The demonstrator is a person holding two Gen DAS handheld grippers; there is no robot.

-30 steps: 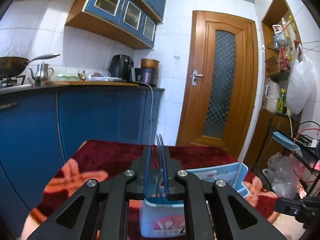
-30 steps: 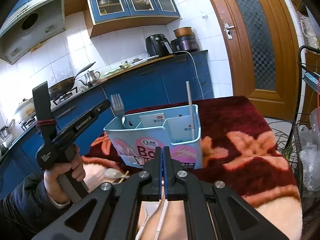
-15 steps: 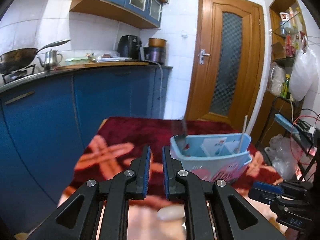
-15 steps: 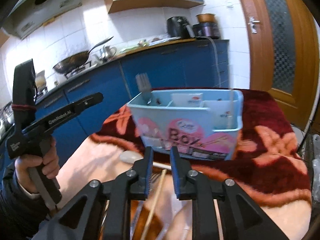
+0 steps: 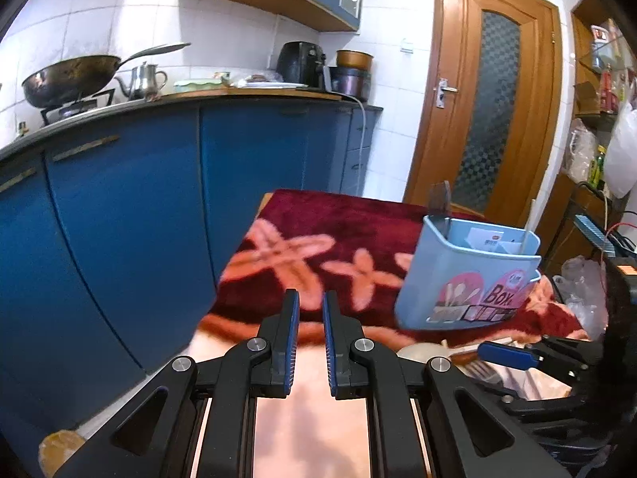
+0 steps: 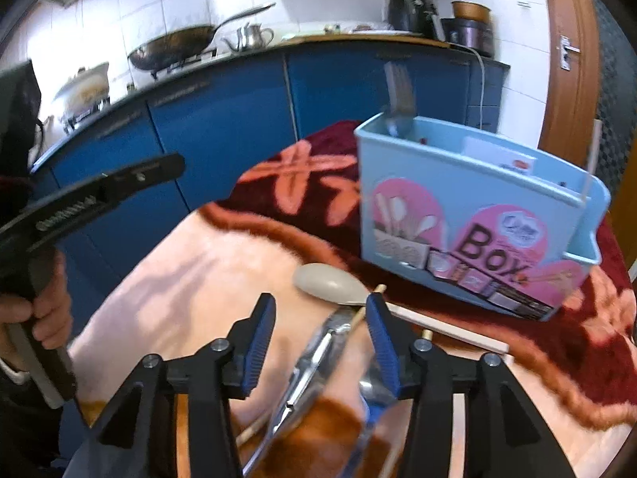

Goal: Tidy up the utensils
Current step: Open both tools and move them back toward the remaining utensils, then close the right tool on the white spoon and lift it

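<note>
Kitchen: blue cabinets and white tile are sitting behind a table draped in a red floral blanket, with a wok and kettle up on the counter.

Organizer: a light blue utensil box is standing upright on the blanket, already holding a fork in its left end compartment and one chopstick at the other end.

Loose stuff: a beige spoon, a metal utensil and a wooden chopstick are lying in a small heap on the blanket, just in front of the box.

Right gripper: the right gripper is spread wide and holding nothing, hovering right over that heap.

Left gripper: the left gripper is parted only narrowly, also gripping nothing, hanging over bare blanket with the box off to its right.

Key relation: the metal utensil is running lengthwise between the right fingers, its long axis pointing roughly away along them toward the spoon bowl, which is lying just past the tips. Looks like the right hand is the nearer one by far.

Next move guess: probably the right fingers need to drop and close across that metal handle; the chopstick lying against it could get pinched too.
</note>
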